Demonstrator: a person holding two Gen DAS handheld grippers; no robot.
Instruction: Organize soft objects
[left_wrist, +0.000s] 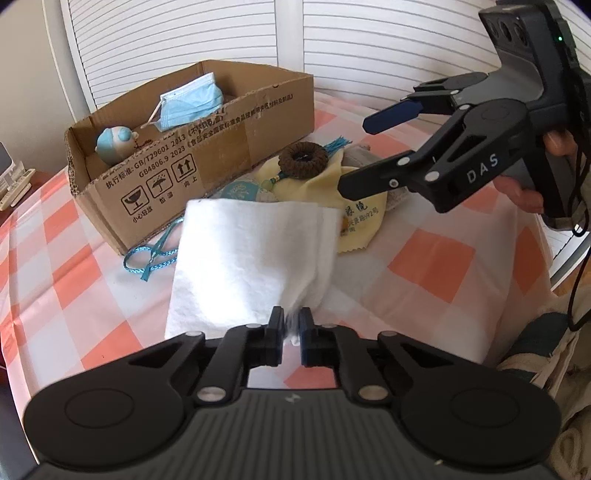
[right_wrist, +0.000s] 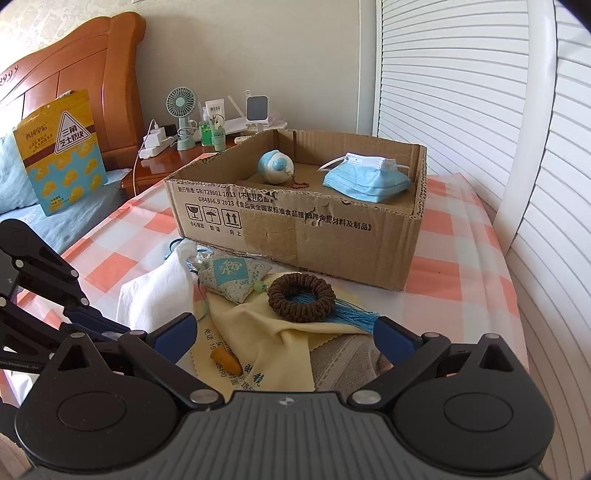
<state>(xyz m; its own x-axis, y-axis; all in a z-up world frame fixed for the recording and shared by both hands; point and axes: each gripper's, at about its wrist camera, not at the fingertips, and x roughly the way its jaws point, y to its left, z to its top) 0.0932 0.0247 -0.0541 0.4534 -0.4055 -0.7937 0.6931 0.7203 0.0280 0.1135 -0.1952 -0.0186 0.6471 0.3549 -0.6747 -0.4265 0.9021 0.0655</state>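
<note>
My left gripper (left_wrist: 291, 325) is shut on the near edge of a white cloth (left_wrist: 251, 258), which is lifted off the checked table. Behind the cloth lie a yellow cloth (right_wrist: 258, 328), a brown knitted ring with a blue tassel (right_wrist: 301, 297) and a patterned sachet (right_wrist: 229, 277). My right gripper (right_wrist: 284, 334) hangs open over the yellow cloth with nothing between its fingers; it also shows at the upper right of the left wrist view (left_wrist: 356, 155). A cardboard box (right_wrist: 295, 229) behind them holds a blue face mask (right_wrist: 365, 181) and a small blue-and-white plush (right_wrist: 275, 166).
A blue cord (left_wrist: 151, 254) lies by the box's near corner. A grey knit fabric (right_wrist: 351, 358) and a small orange piece (right_wrist: 225, 360) lie by the yellow cloth. White slatted doors (right_wrist: 461, 110) stand behind and to the right. A nightstand (right_wrist: 166, 162) with a fan stands beyond the box.
</note>
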